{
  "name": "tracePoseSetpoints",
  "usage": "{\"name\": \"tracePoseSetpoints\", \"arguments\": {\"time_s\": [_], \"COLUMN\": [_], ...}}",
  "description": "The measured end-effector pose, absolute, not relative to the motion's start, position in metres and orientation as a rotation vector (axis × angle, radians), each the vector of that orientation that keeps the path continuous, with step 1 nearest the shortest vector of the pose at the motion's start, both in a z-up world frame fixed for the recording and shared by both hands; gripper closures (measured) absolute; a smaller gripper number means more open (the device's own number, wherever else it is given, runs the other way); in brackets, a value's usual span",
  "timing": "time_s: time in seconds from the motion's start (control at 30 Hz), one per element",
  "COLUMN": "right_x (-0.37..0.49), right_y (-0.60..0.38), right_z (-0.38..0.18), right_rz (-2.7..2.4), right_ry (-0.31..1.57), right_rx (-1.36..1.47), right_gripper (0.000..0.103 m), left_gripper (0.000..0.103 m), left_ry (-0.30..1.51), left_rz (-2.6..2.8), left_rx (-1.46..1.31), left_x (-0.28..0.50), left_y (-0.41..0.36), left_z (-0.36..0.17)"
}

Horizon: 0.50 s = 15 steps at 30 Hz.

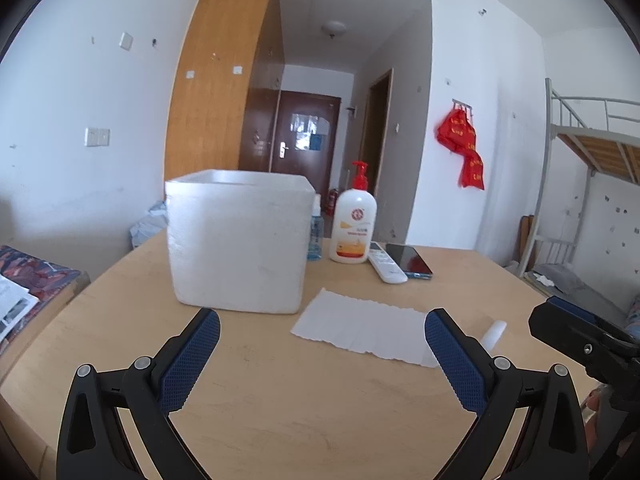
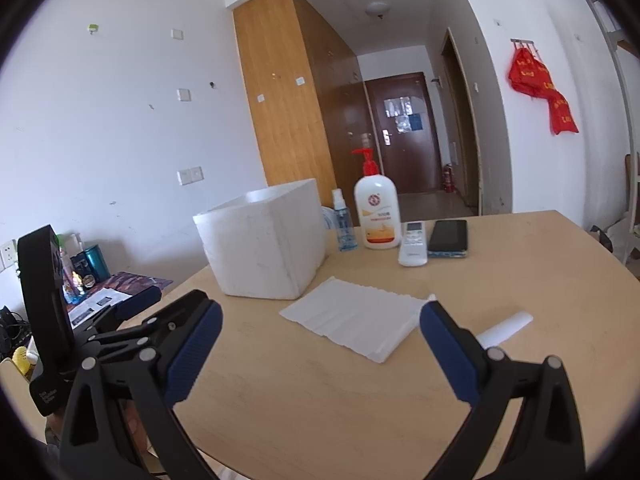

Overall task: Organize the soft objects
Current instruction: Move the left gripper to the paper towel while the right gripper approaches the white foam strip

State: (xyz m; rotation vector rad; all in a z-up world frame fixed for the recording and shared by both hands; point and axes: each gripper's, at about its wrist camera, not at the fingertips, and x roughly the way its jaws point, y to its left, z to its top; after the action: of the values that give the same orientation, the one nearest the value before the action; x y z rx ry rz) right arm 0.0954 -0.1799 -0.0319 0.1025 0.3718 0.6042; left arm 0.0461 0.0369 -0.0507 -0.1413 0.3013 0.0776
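White tissue sheet (image 2: pixel 352 320) lies flat on the desk (image 2: pixel 520 360); both tongs (image 1: pixel 322 344) (image 2: pixel 320 344) spread, empty; best pinched at an edge.

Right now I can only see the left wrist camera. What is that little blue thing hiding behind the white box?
Observer: In the right wrist view it is a small clear spray bottle with blue liquid. It stands upright between the foam box and the lotion bottle.
Operator: And the white bit poking out past the paper?
Observer: A small white tube, lying flat on the table, apart from the paper.
Operator: Is the paper just one sheet?
Observer: No. Its near edge shows layers, so it is a stack of tissues.
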Motion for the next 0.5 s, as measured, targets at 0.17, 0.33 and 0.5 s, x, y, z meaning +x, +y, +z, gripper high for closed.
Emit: {"name": "tracePoseSetpoints", "arguments": {"time_s": [0.17, 0.33, 0.5], "right_x": [0.099, 0.105, 0.111], "right_y": [-0.194, -0.208, -0.221], "right_z": [-0.036, -0.041, -0.046], "right_rz": [0.558, 0.509, 0.469], "right_ry": [0.391, 0.419, 0.444], "right_rx": [0.116, 0.137, 0.146], "right_gripper": [0.002, 0.002, 0.002], "left_gripper": [0.001, 0.001, 0.001], "left_ry": [0.327, 0.345, 0.365], "left_rz": [0.044, 0.009, -0.032], "left_rx": [-0.146, -0.143, -0.136], "left_x": [0.052, 0.061, 0.071], "left_y": [0.032, 0.021, 0.009], "left_z": [-0.056, -0.059, -0.061]}}
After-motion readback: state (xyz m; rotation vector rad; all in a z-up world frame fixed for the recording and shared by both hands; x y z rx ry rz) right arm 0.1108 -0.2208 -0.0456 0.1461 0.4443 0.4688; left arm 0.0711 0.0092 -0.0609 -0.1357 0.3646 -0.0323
